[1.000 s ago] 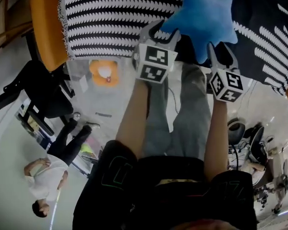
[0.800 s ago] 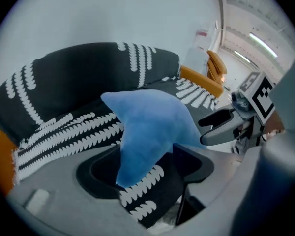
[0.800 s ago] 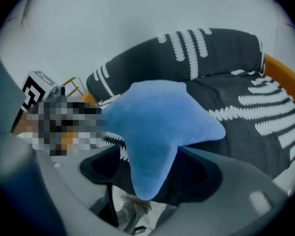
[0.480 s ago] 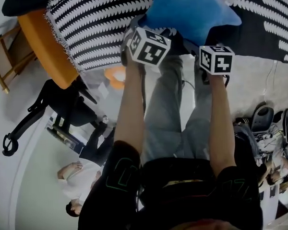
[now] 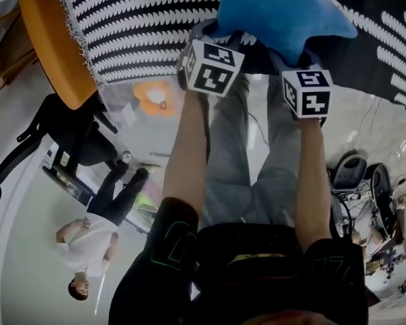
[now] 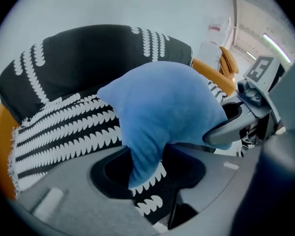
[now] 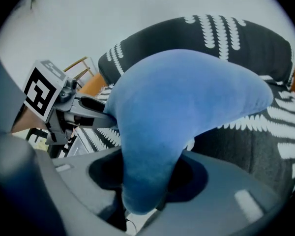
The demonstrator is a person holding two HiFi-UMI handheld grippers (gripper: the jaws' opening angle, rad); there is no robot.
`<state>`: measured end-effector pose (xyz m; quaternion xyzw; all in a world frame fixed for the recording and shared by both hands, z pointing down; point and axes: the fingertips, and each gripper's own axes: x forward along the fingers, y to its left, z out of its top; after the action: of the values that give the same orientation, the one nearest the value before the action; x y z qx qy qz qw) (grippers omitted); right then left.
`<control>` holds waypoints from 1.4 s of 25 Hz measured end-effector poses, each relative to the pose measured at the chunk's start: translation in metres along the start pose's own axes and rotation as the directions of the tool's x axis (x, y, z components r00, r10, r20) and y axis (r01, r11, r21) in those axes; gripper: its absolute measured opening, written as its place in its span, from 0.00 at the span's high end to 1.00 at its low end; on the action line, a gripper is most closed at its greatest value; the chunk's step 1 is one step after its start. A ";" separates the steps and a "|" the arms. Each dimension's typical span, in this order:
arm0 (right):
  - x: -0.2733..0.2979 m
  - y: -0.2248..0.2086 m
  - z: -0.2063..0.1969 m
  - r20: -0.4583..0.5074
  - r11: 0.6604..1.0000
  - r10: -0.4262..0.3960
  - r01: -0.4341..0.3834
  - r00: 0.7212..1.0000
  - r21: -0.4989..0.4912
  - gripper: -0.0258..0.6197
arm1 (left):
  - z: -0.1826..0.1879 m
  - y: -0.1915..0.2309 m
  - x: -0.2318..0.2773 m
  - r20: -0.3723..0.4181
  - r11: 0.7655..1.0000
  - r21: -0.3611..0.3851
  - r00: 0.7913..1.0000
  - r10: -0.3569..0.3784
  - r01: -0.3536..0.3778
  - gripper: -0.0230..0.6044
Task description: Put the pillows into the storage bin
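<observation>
The blue star pillow [image 5: 277,9] hangs at 12 o'clock in the head view, in front of a black-and-white patterned cushion [image 5: 142,26]. Both sets of jaws have just been closing on it. The left gripper [image 5: 215,32] pinches a tip at the pillow's 7 o'clock, the right gripper [image 5: 289,58] one at 5 o'clock.

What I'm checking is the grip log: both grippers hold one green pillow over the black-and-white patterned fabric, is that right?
Not quite: the pillow is blue, not green, as both gripper views show. The rest stands: the left gripper and right gripper, their fingers having just closed, each hold a corner of it over the black-and-white patterned fabric.
</observation>
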<state>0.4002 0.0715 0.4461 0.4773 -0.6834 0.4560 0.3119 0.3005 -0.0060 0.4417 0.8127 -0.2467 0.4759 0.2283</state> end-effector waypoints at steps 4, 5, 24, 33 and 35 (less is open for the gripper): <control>0.001 0.005 0.009 -0.003 0.990 0.026 -0.026 1.000 -0.136 0.66 | -0.015 0.003 -0.013 0.059 0.994 -0.101 0.997 0.054 -0.048 0.67; 0.002 0.010 0.012 -0.007 0.984 0.039 -0.040 0.999 -0.171 0.66 | -0.019 0.005 -0.018 0.070 0.989 -0.130 0.995 0.073 -0.064 0.67; 0.083 0.301 -0.023 -0.342 0.604 0.262 -0.430 0.902 -0.671 0.66 | -0.301 0.084 -0.190 -0.002 0.599 -0.731 0.879 0.477 -0.327 0.67; 0.118 0.417 -0.103 -0.549 0.352 0.235 -0.596 0.802 -0.722 0.66 | -0.446 0.061 -0.234 -0.145 0.285 -0.893 0.822 0.551 -0.349 0.67; 0.127 0.436 -0.122 -0.584 0.299 0.222 -0.625 0.781 -0.721 0.65 | -0.474 0.054 -0.237 -0.174 0.226 -0.909 0.813 0.556 -0.350 0.67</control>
<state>-0.0542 0.1930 0.4609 -0.0627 -0.8446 0.1726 0.5030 -0.1473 0.2834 0.4489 0.4790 -0.7115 0.2246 0.4626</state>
